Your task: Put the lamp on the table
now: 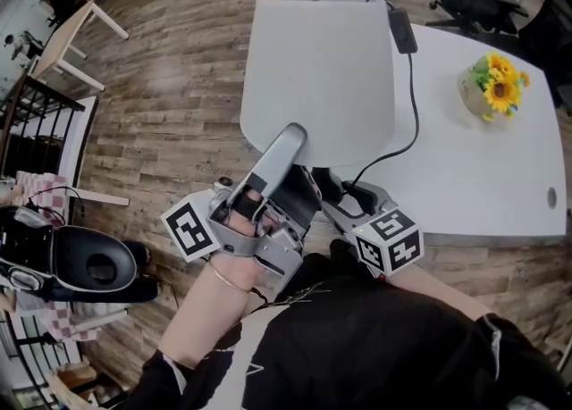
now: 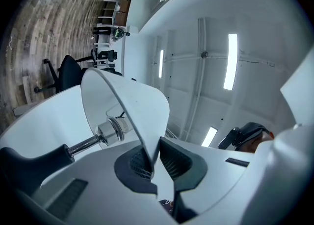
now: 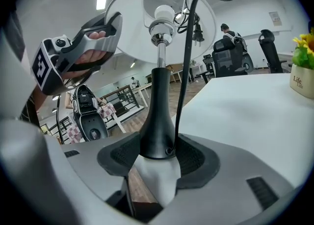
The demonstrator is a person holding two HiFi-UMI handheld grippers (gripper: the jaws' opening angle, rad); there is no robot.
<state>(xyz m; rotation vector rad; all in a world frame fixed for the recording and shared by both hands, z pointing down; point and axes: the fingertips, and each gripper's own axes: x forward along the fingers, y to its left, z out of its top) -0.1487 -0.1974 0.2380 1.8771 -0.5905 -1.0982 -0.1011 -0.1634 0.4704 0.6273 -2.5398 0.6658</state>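
White table (image 1: 500, 176) carries flower pot (image 1: 487, 87), black adapter (image 1: 401, 31), cord (image 1: 413, 104).

Matt white shade (image 1: 317, 69), glossy black stem (image 3: 157, 116), wood floor (image 1: 170, 96)

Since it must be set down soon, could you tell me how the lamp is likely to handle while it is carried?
Probably top-heavy and apt to tip: the wide lampshade sits on a slim black stem held by the right gripper. The shade's thin rim, pinched by the left gripper, may flex. The trailing cord could snag on the table.
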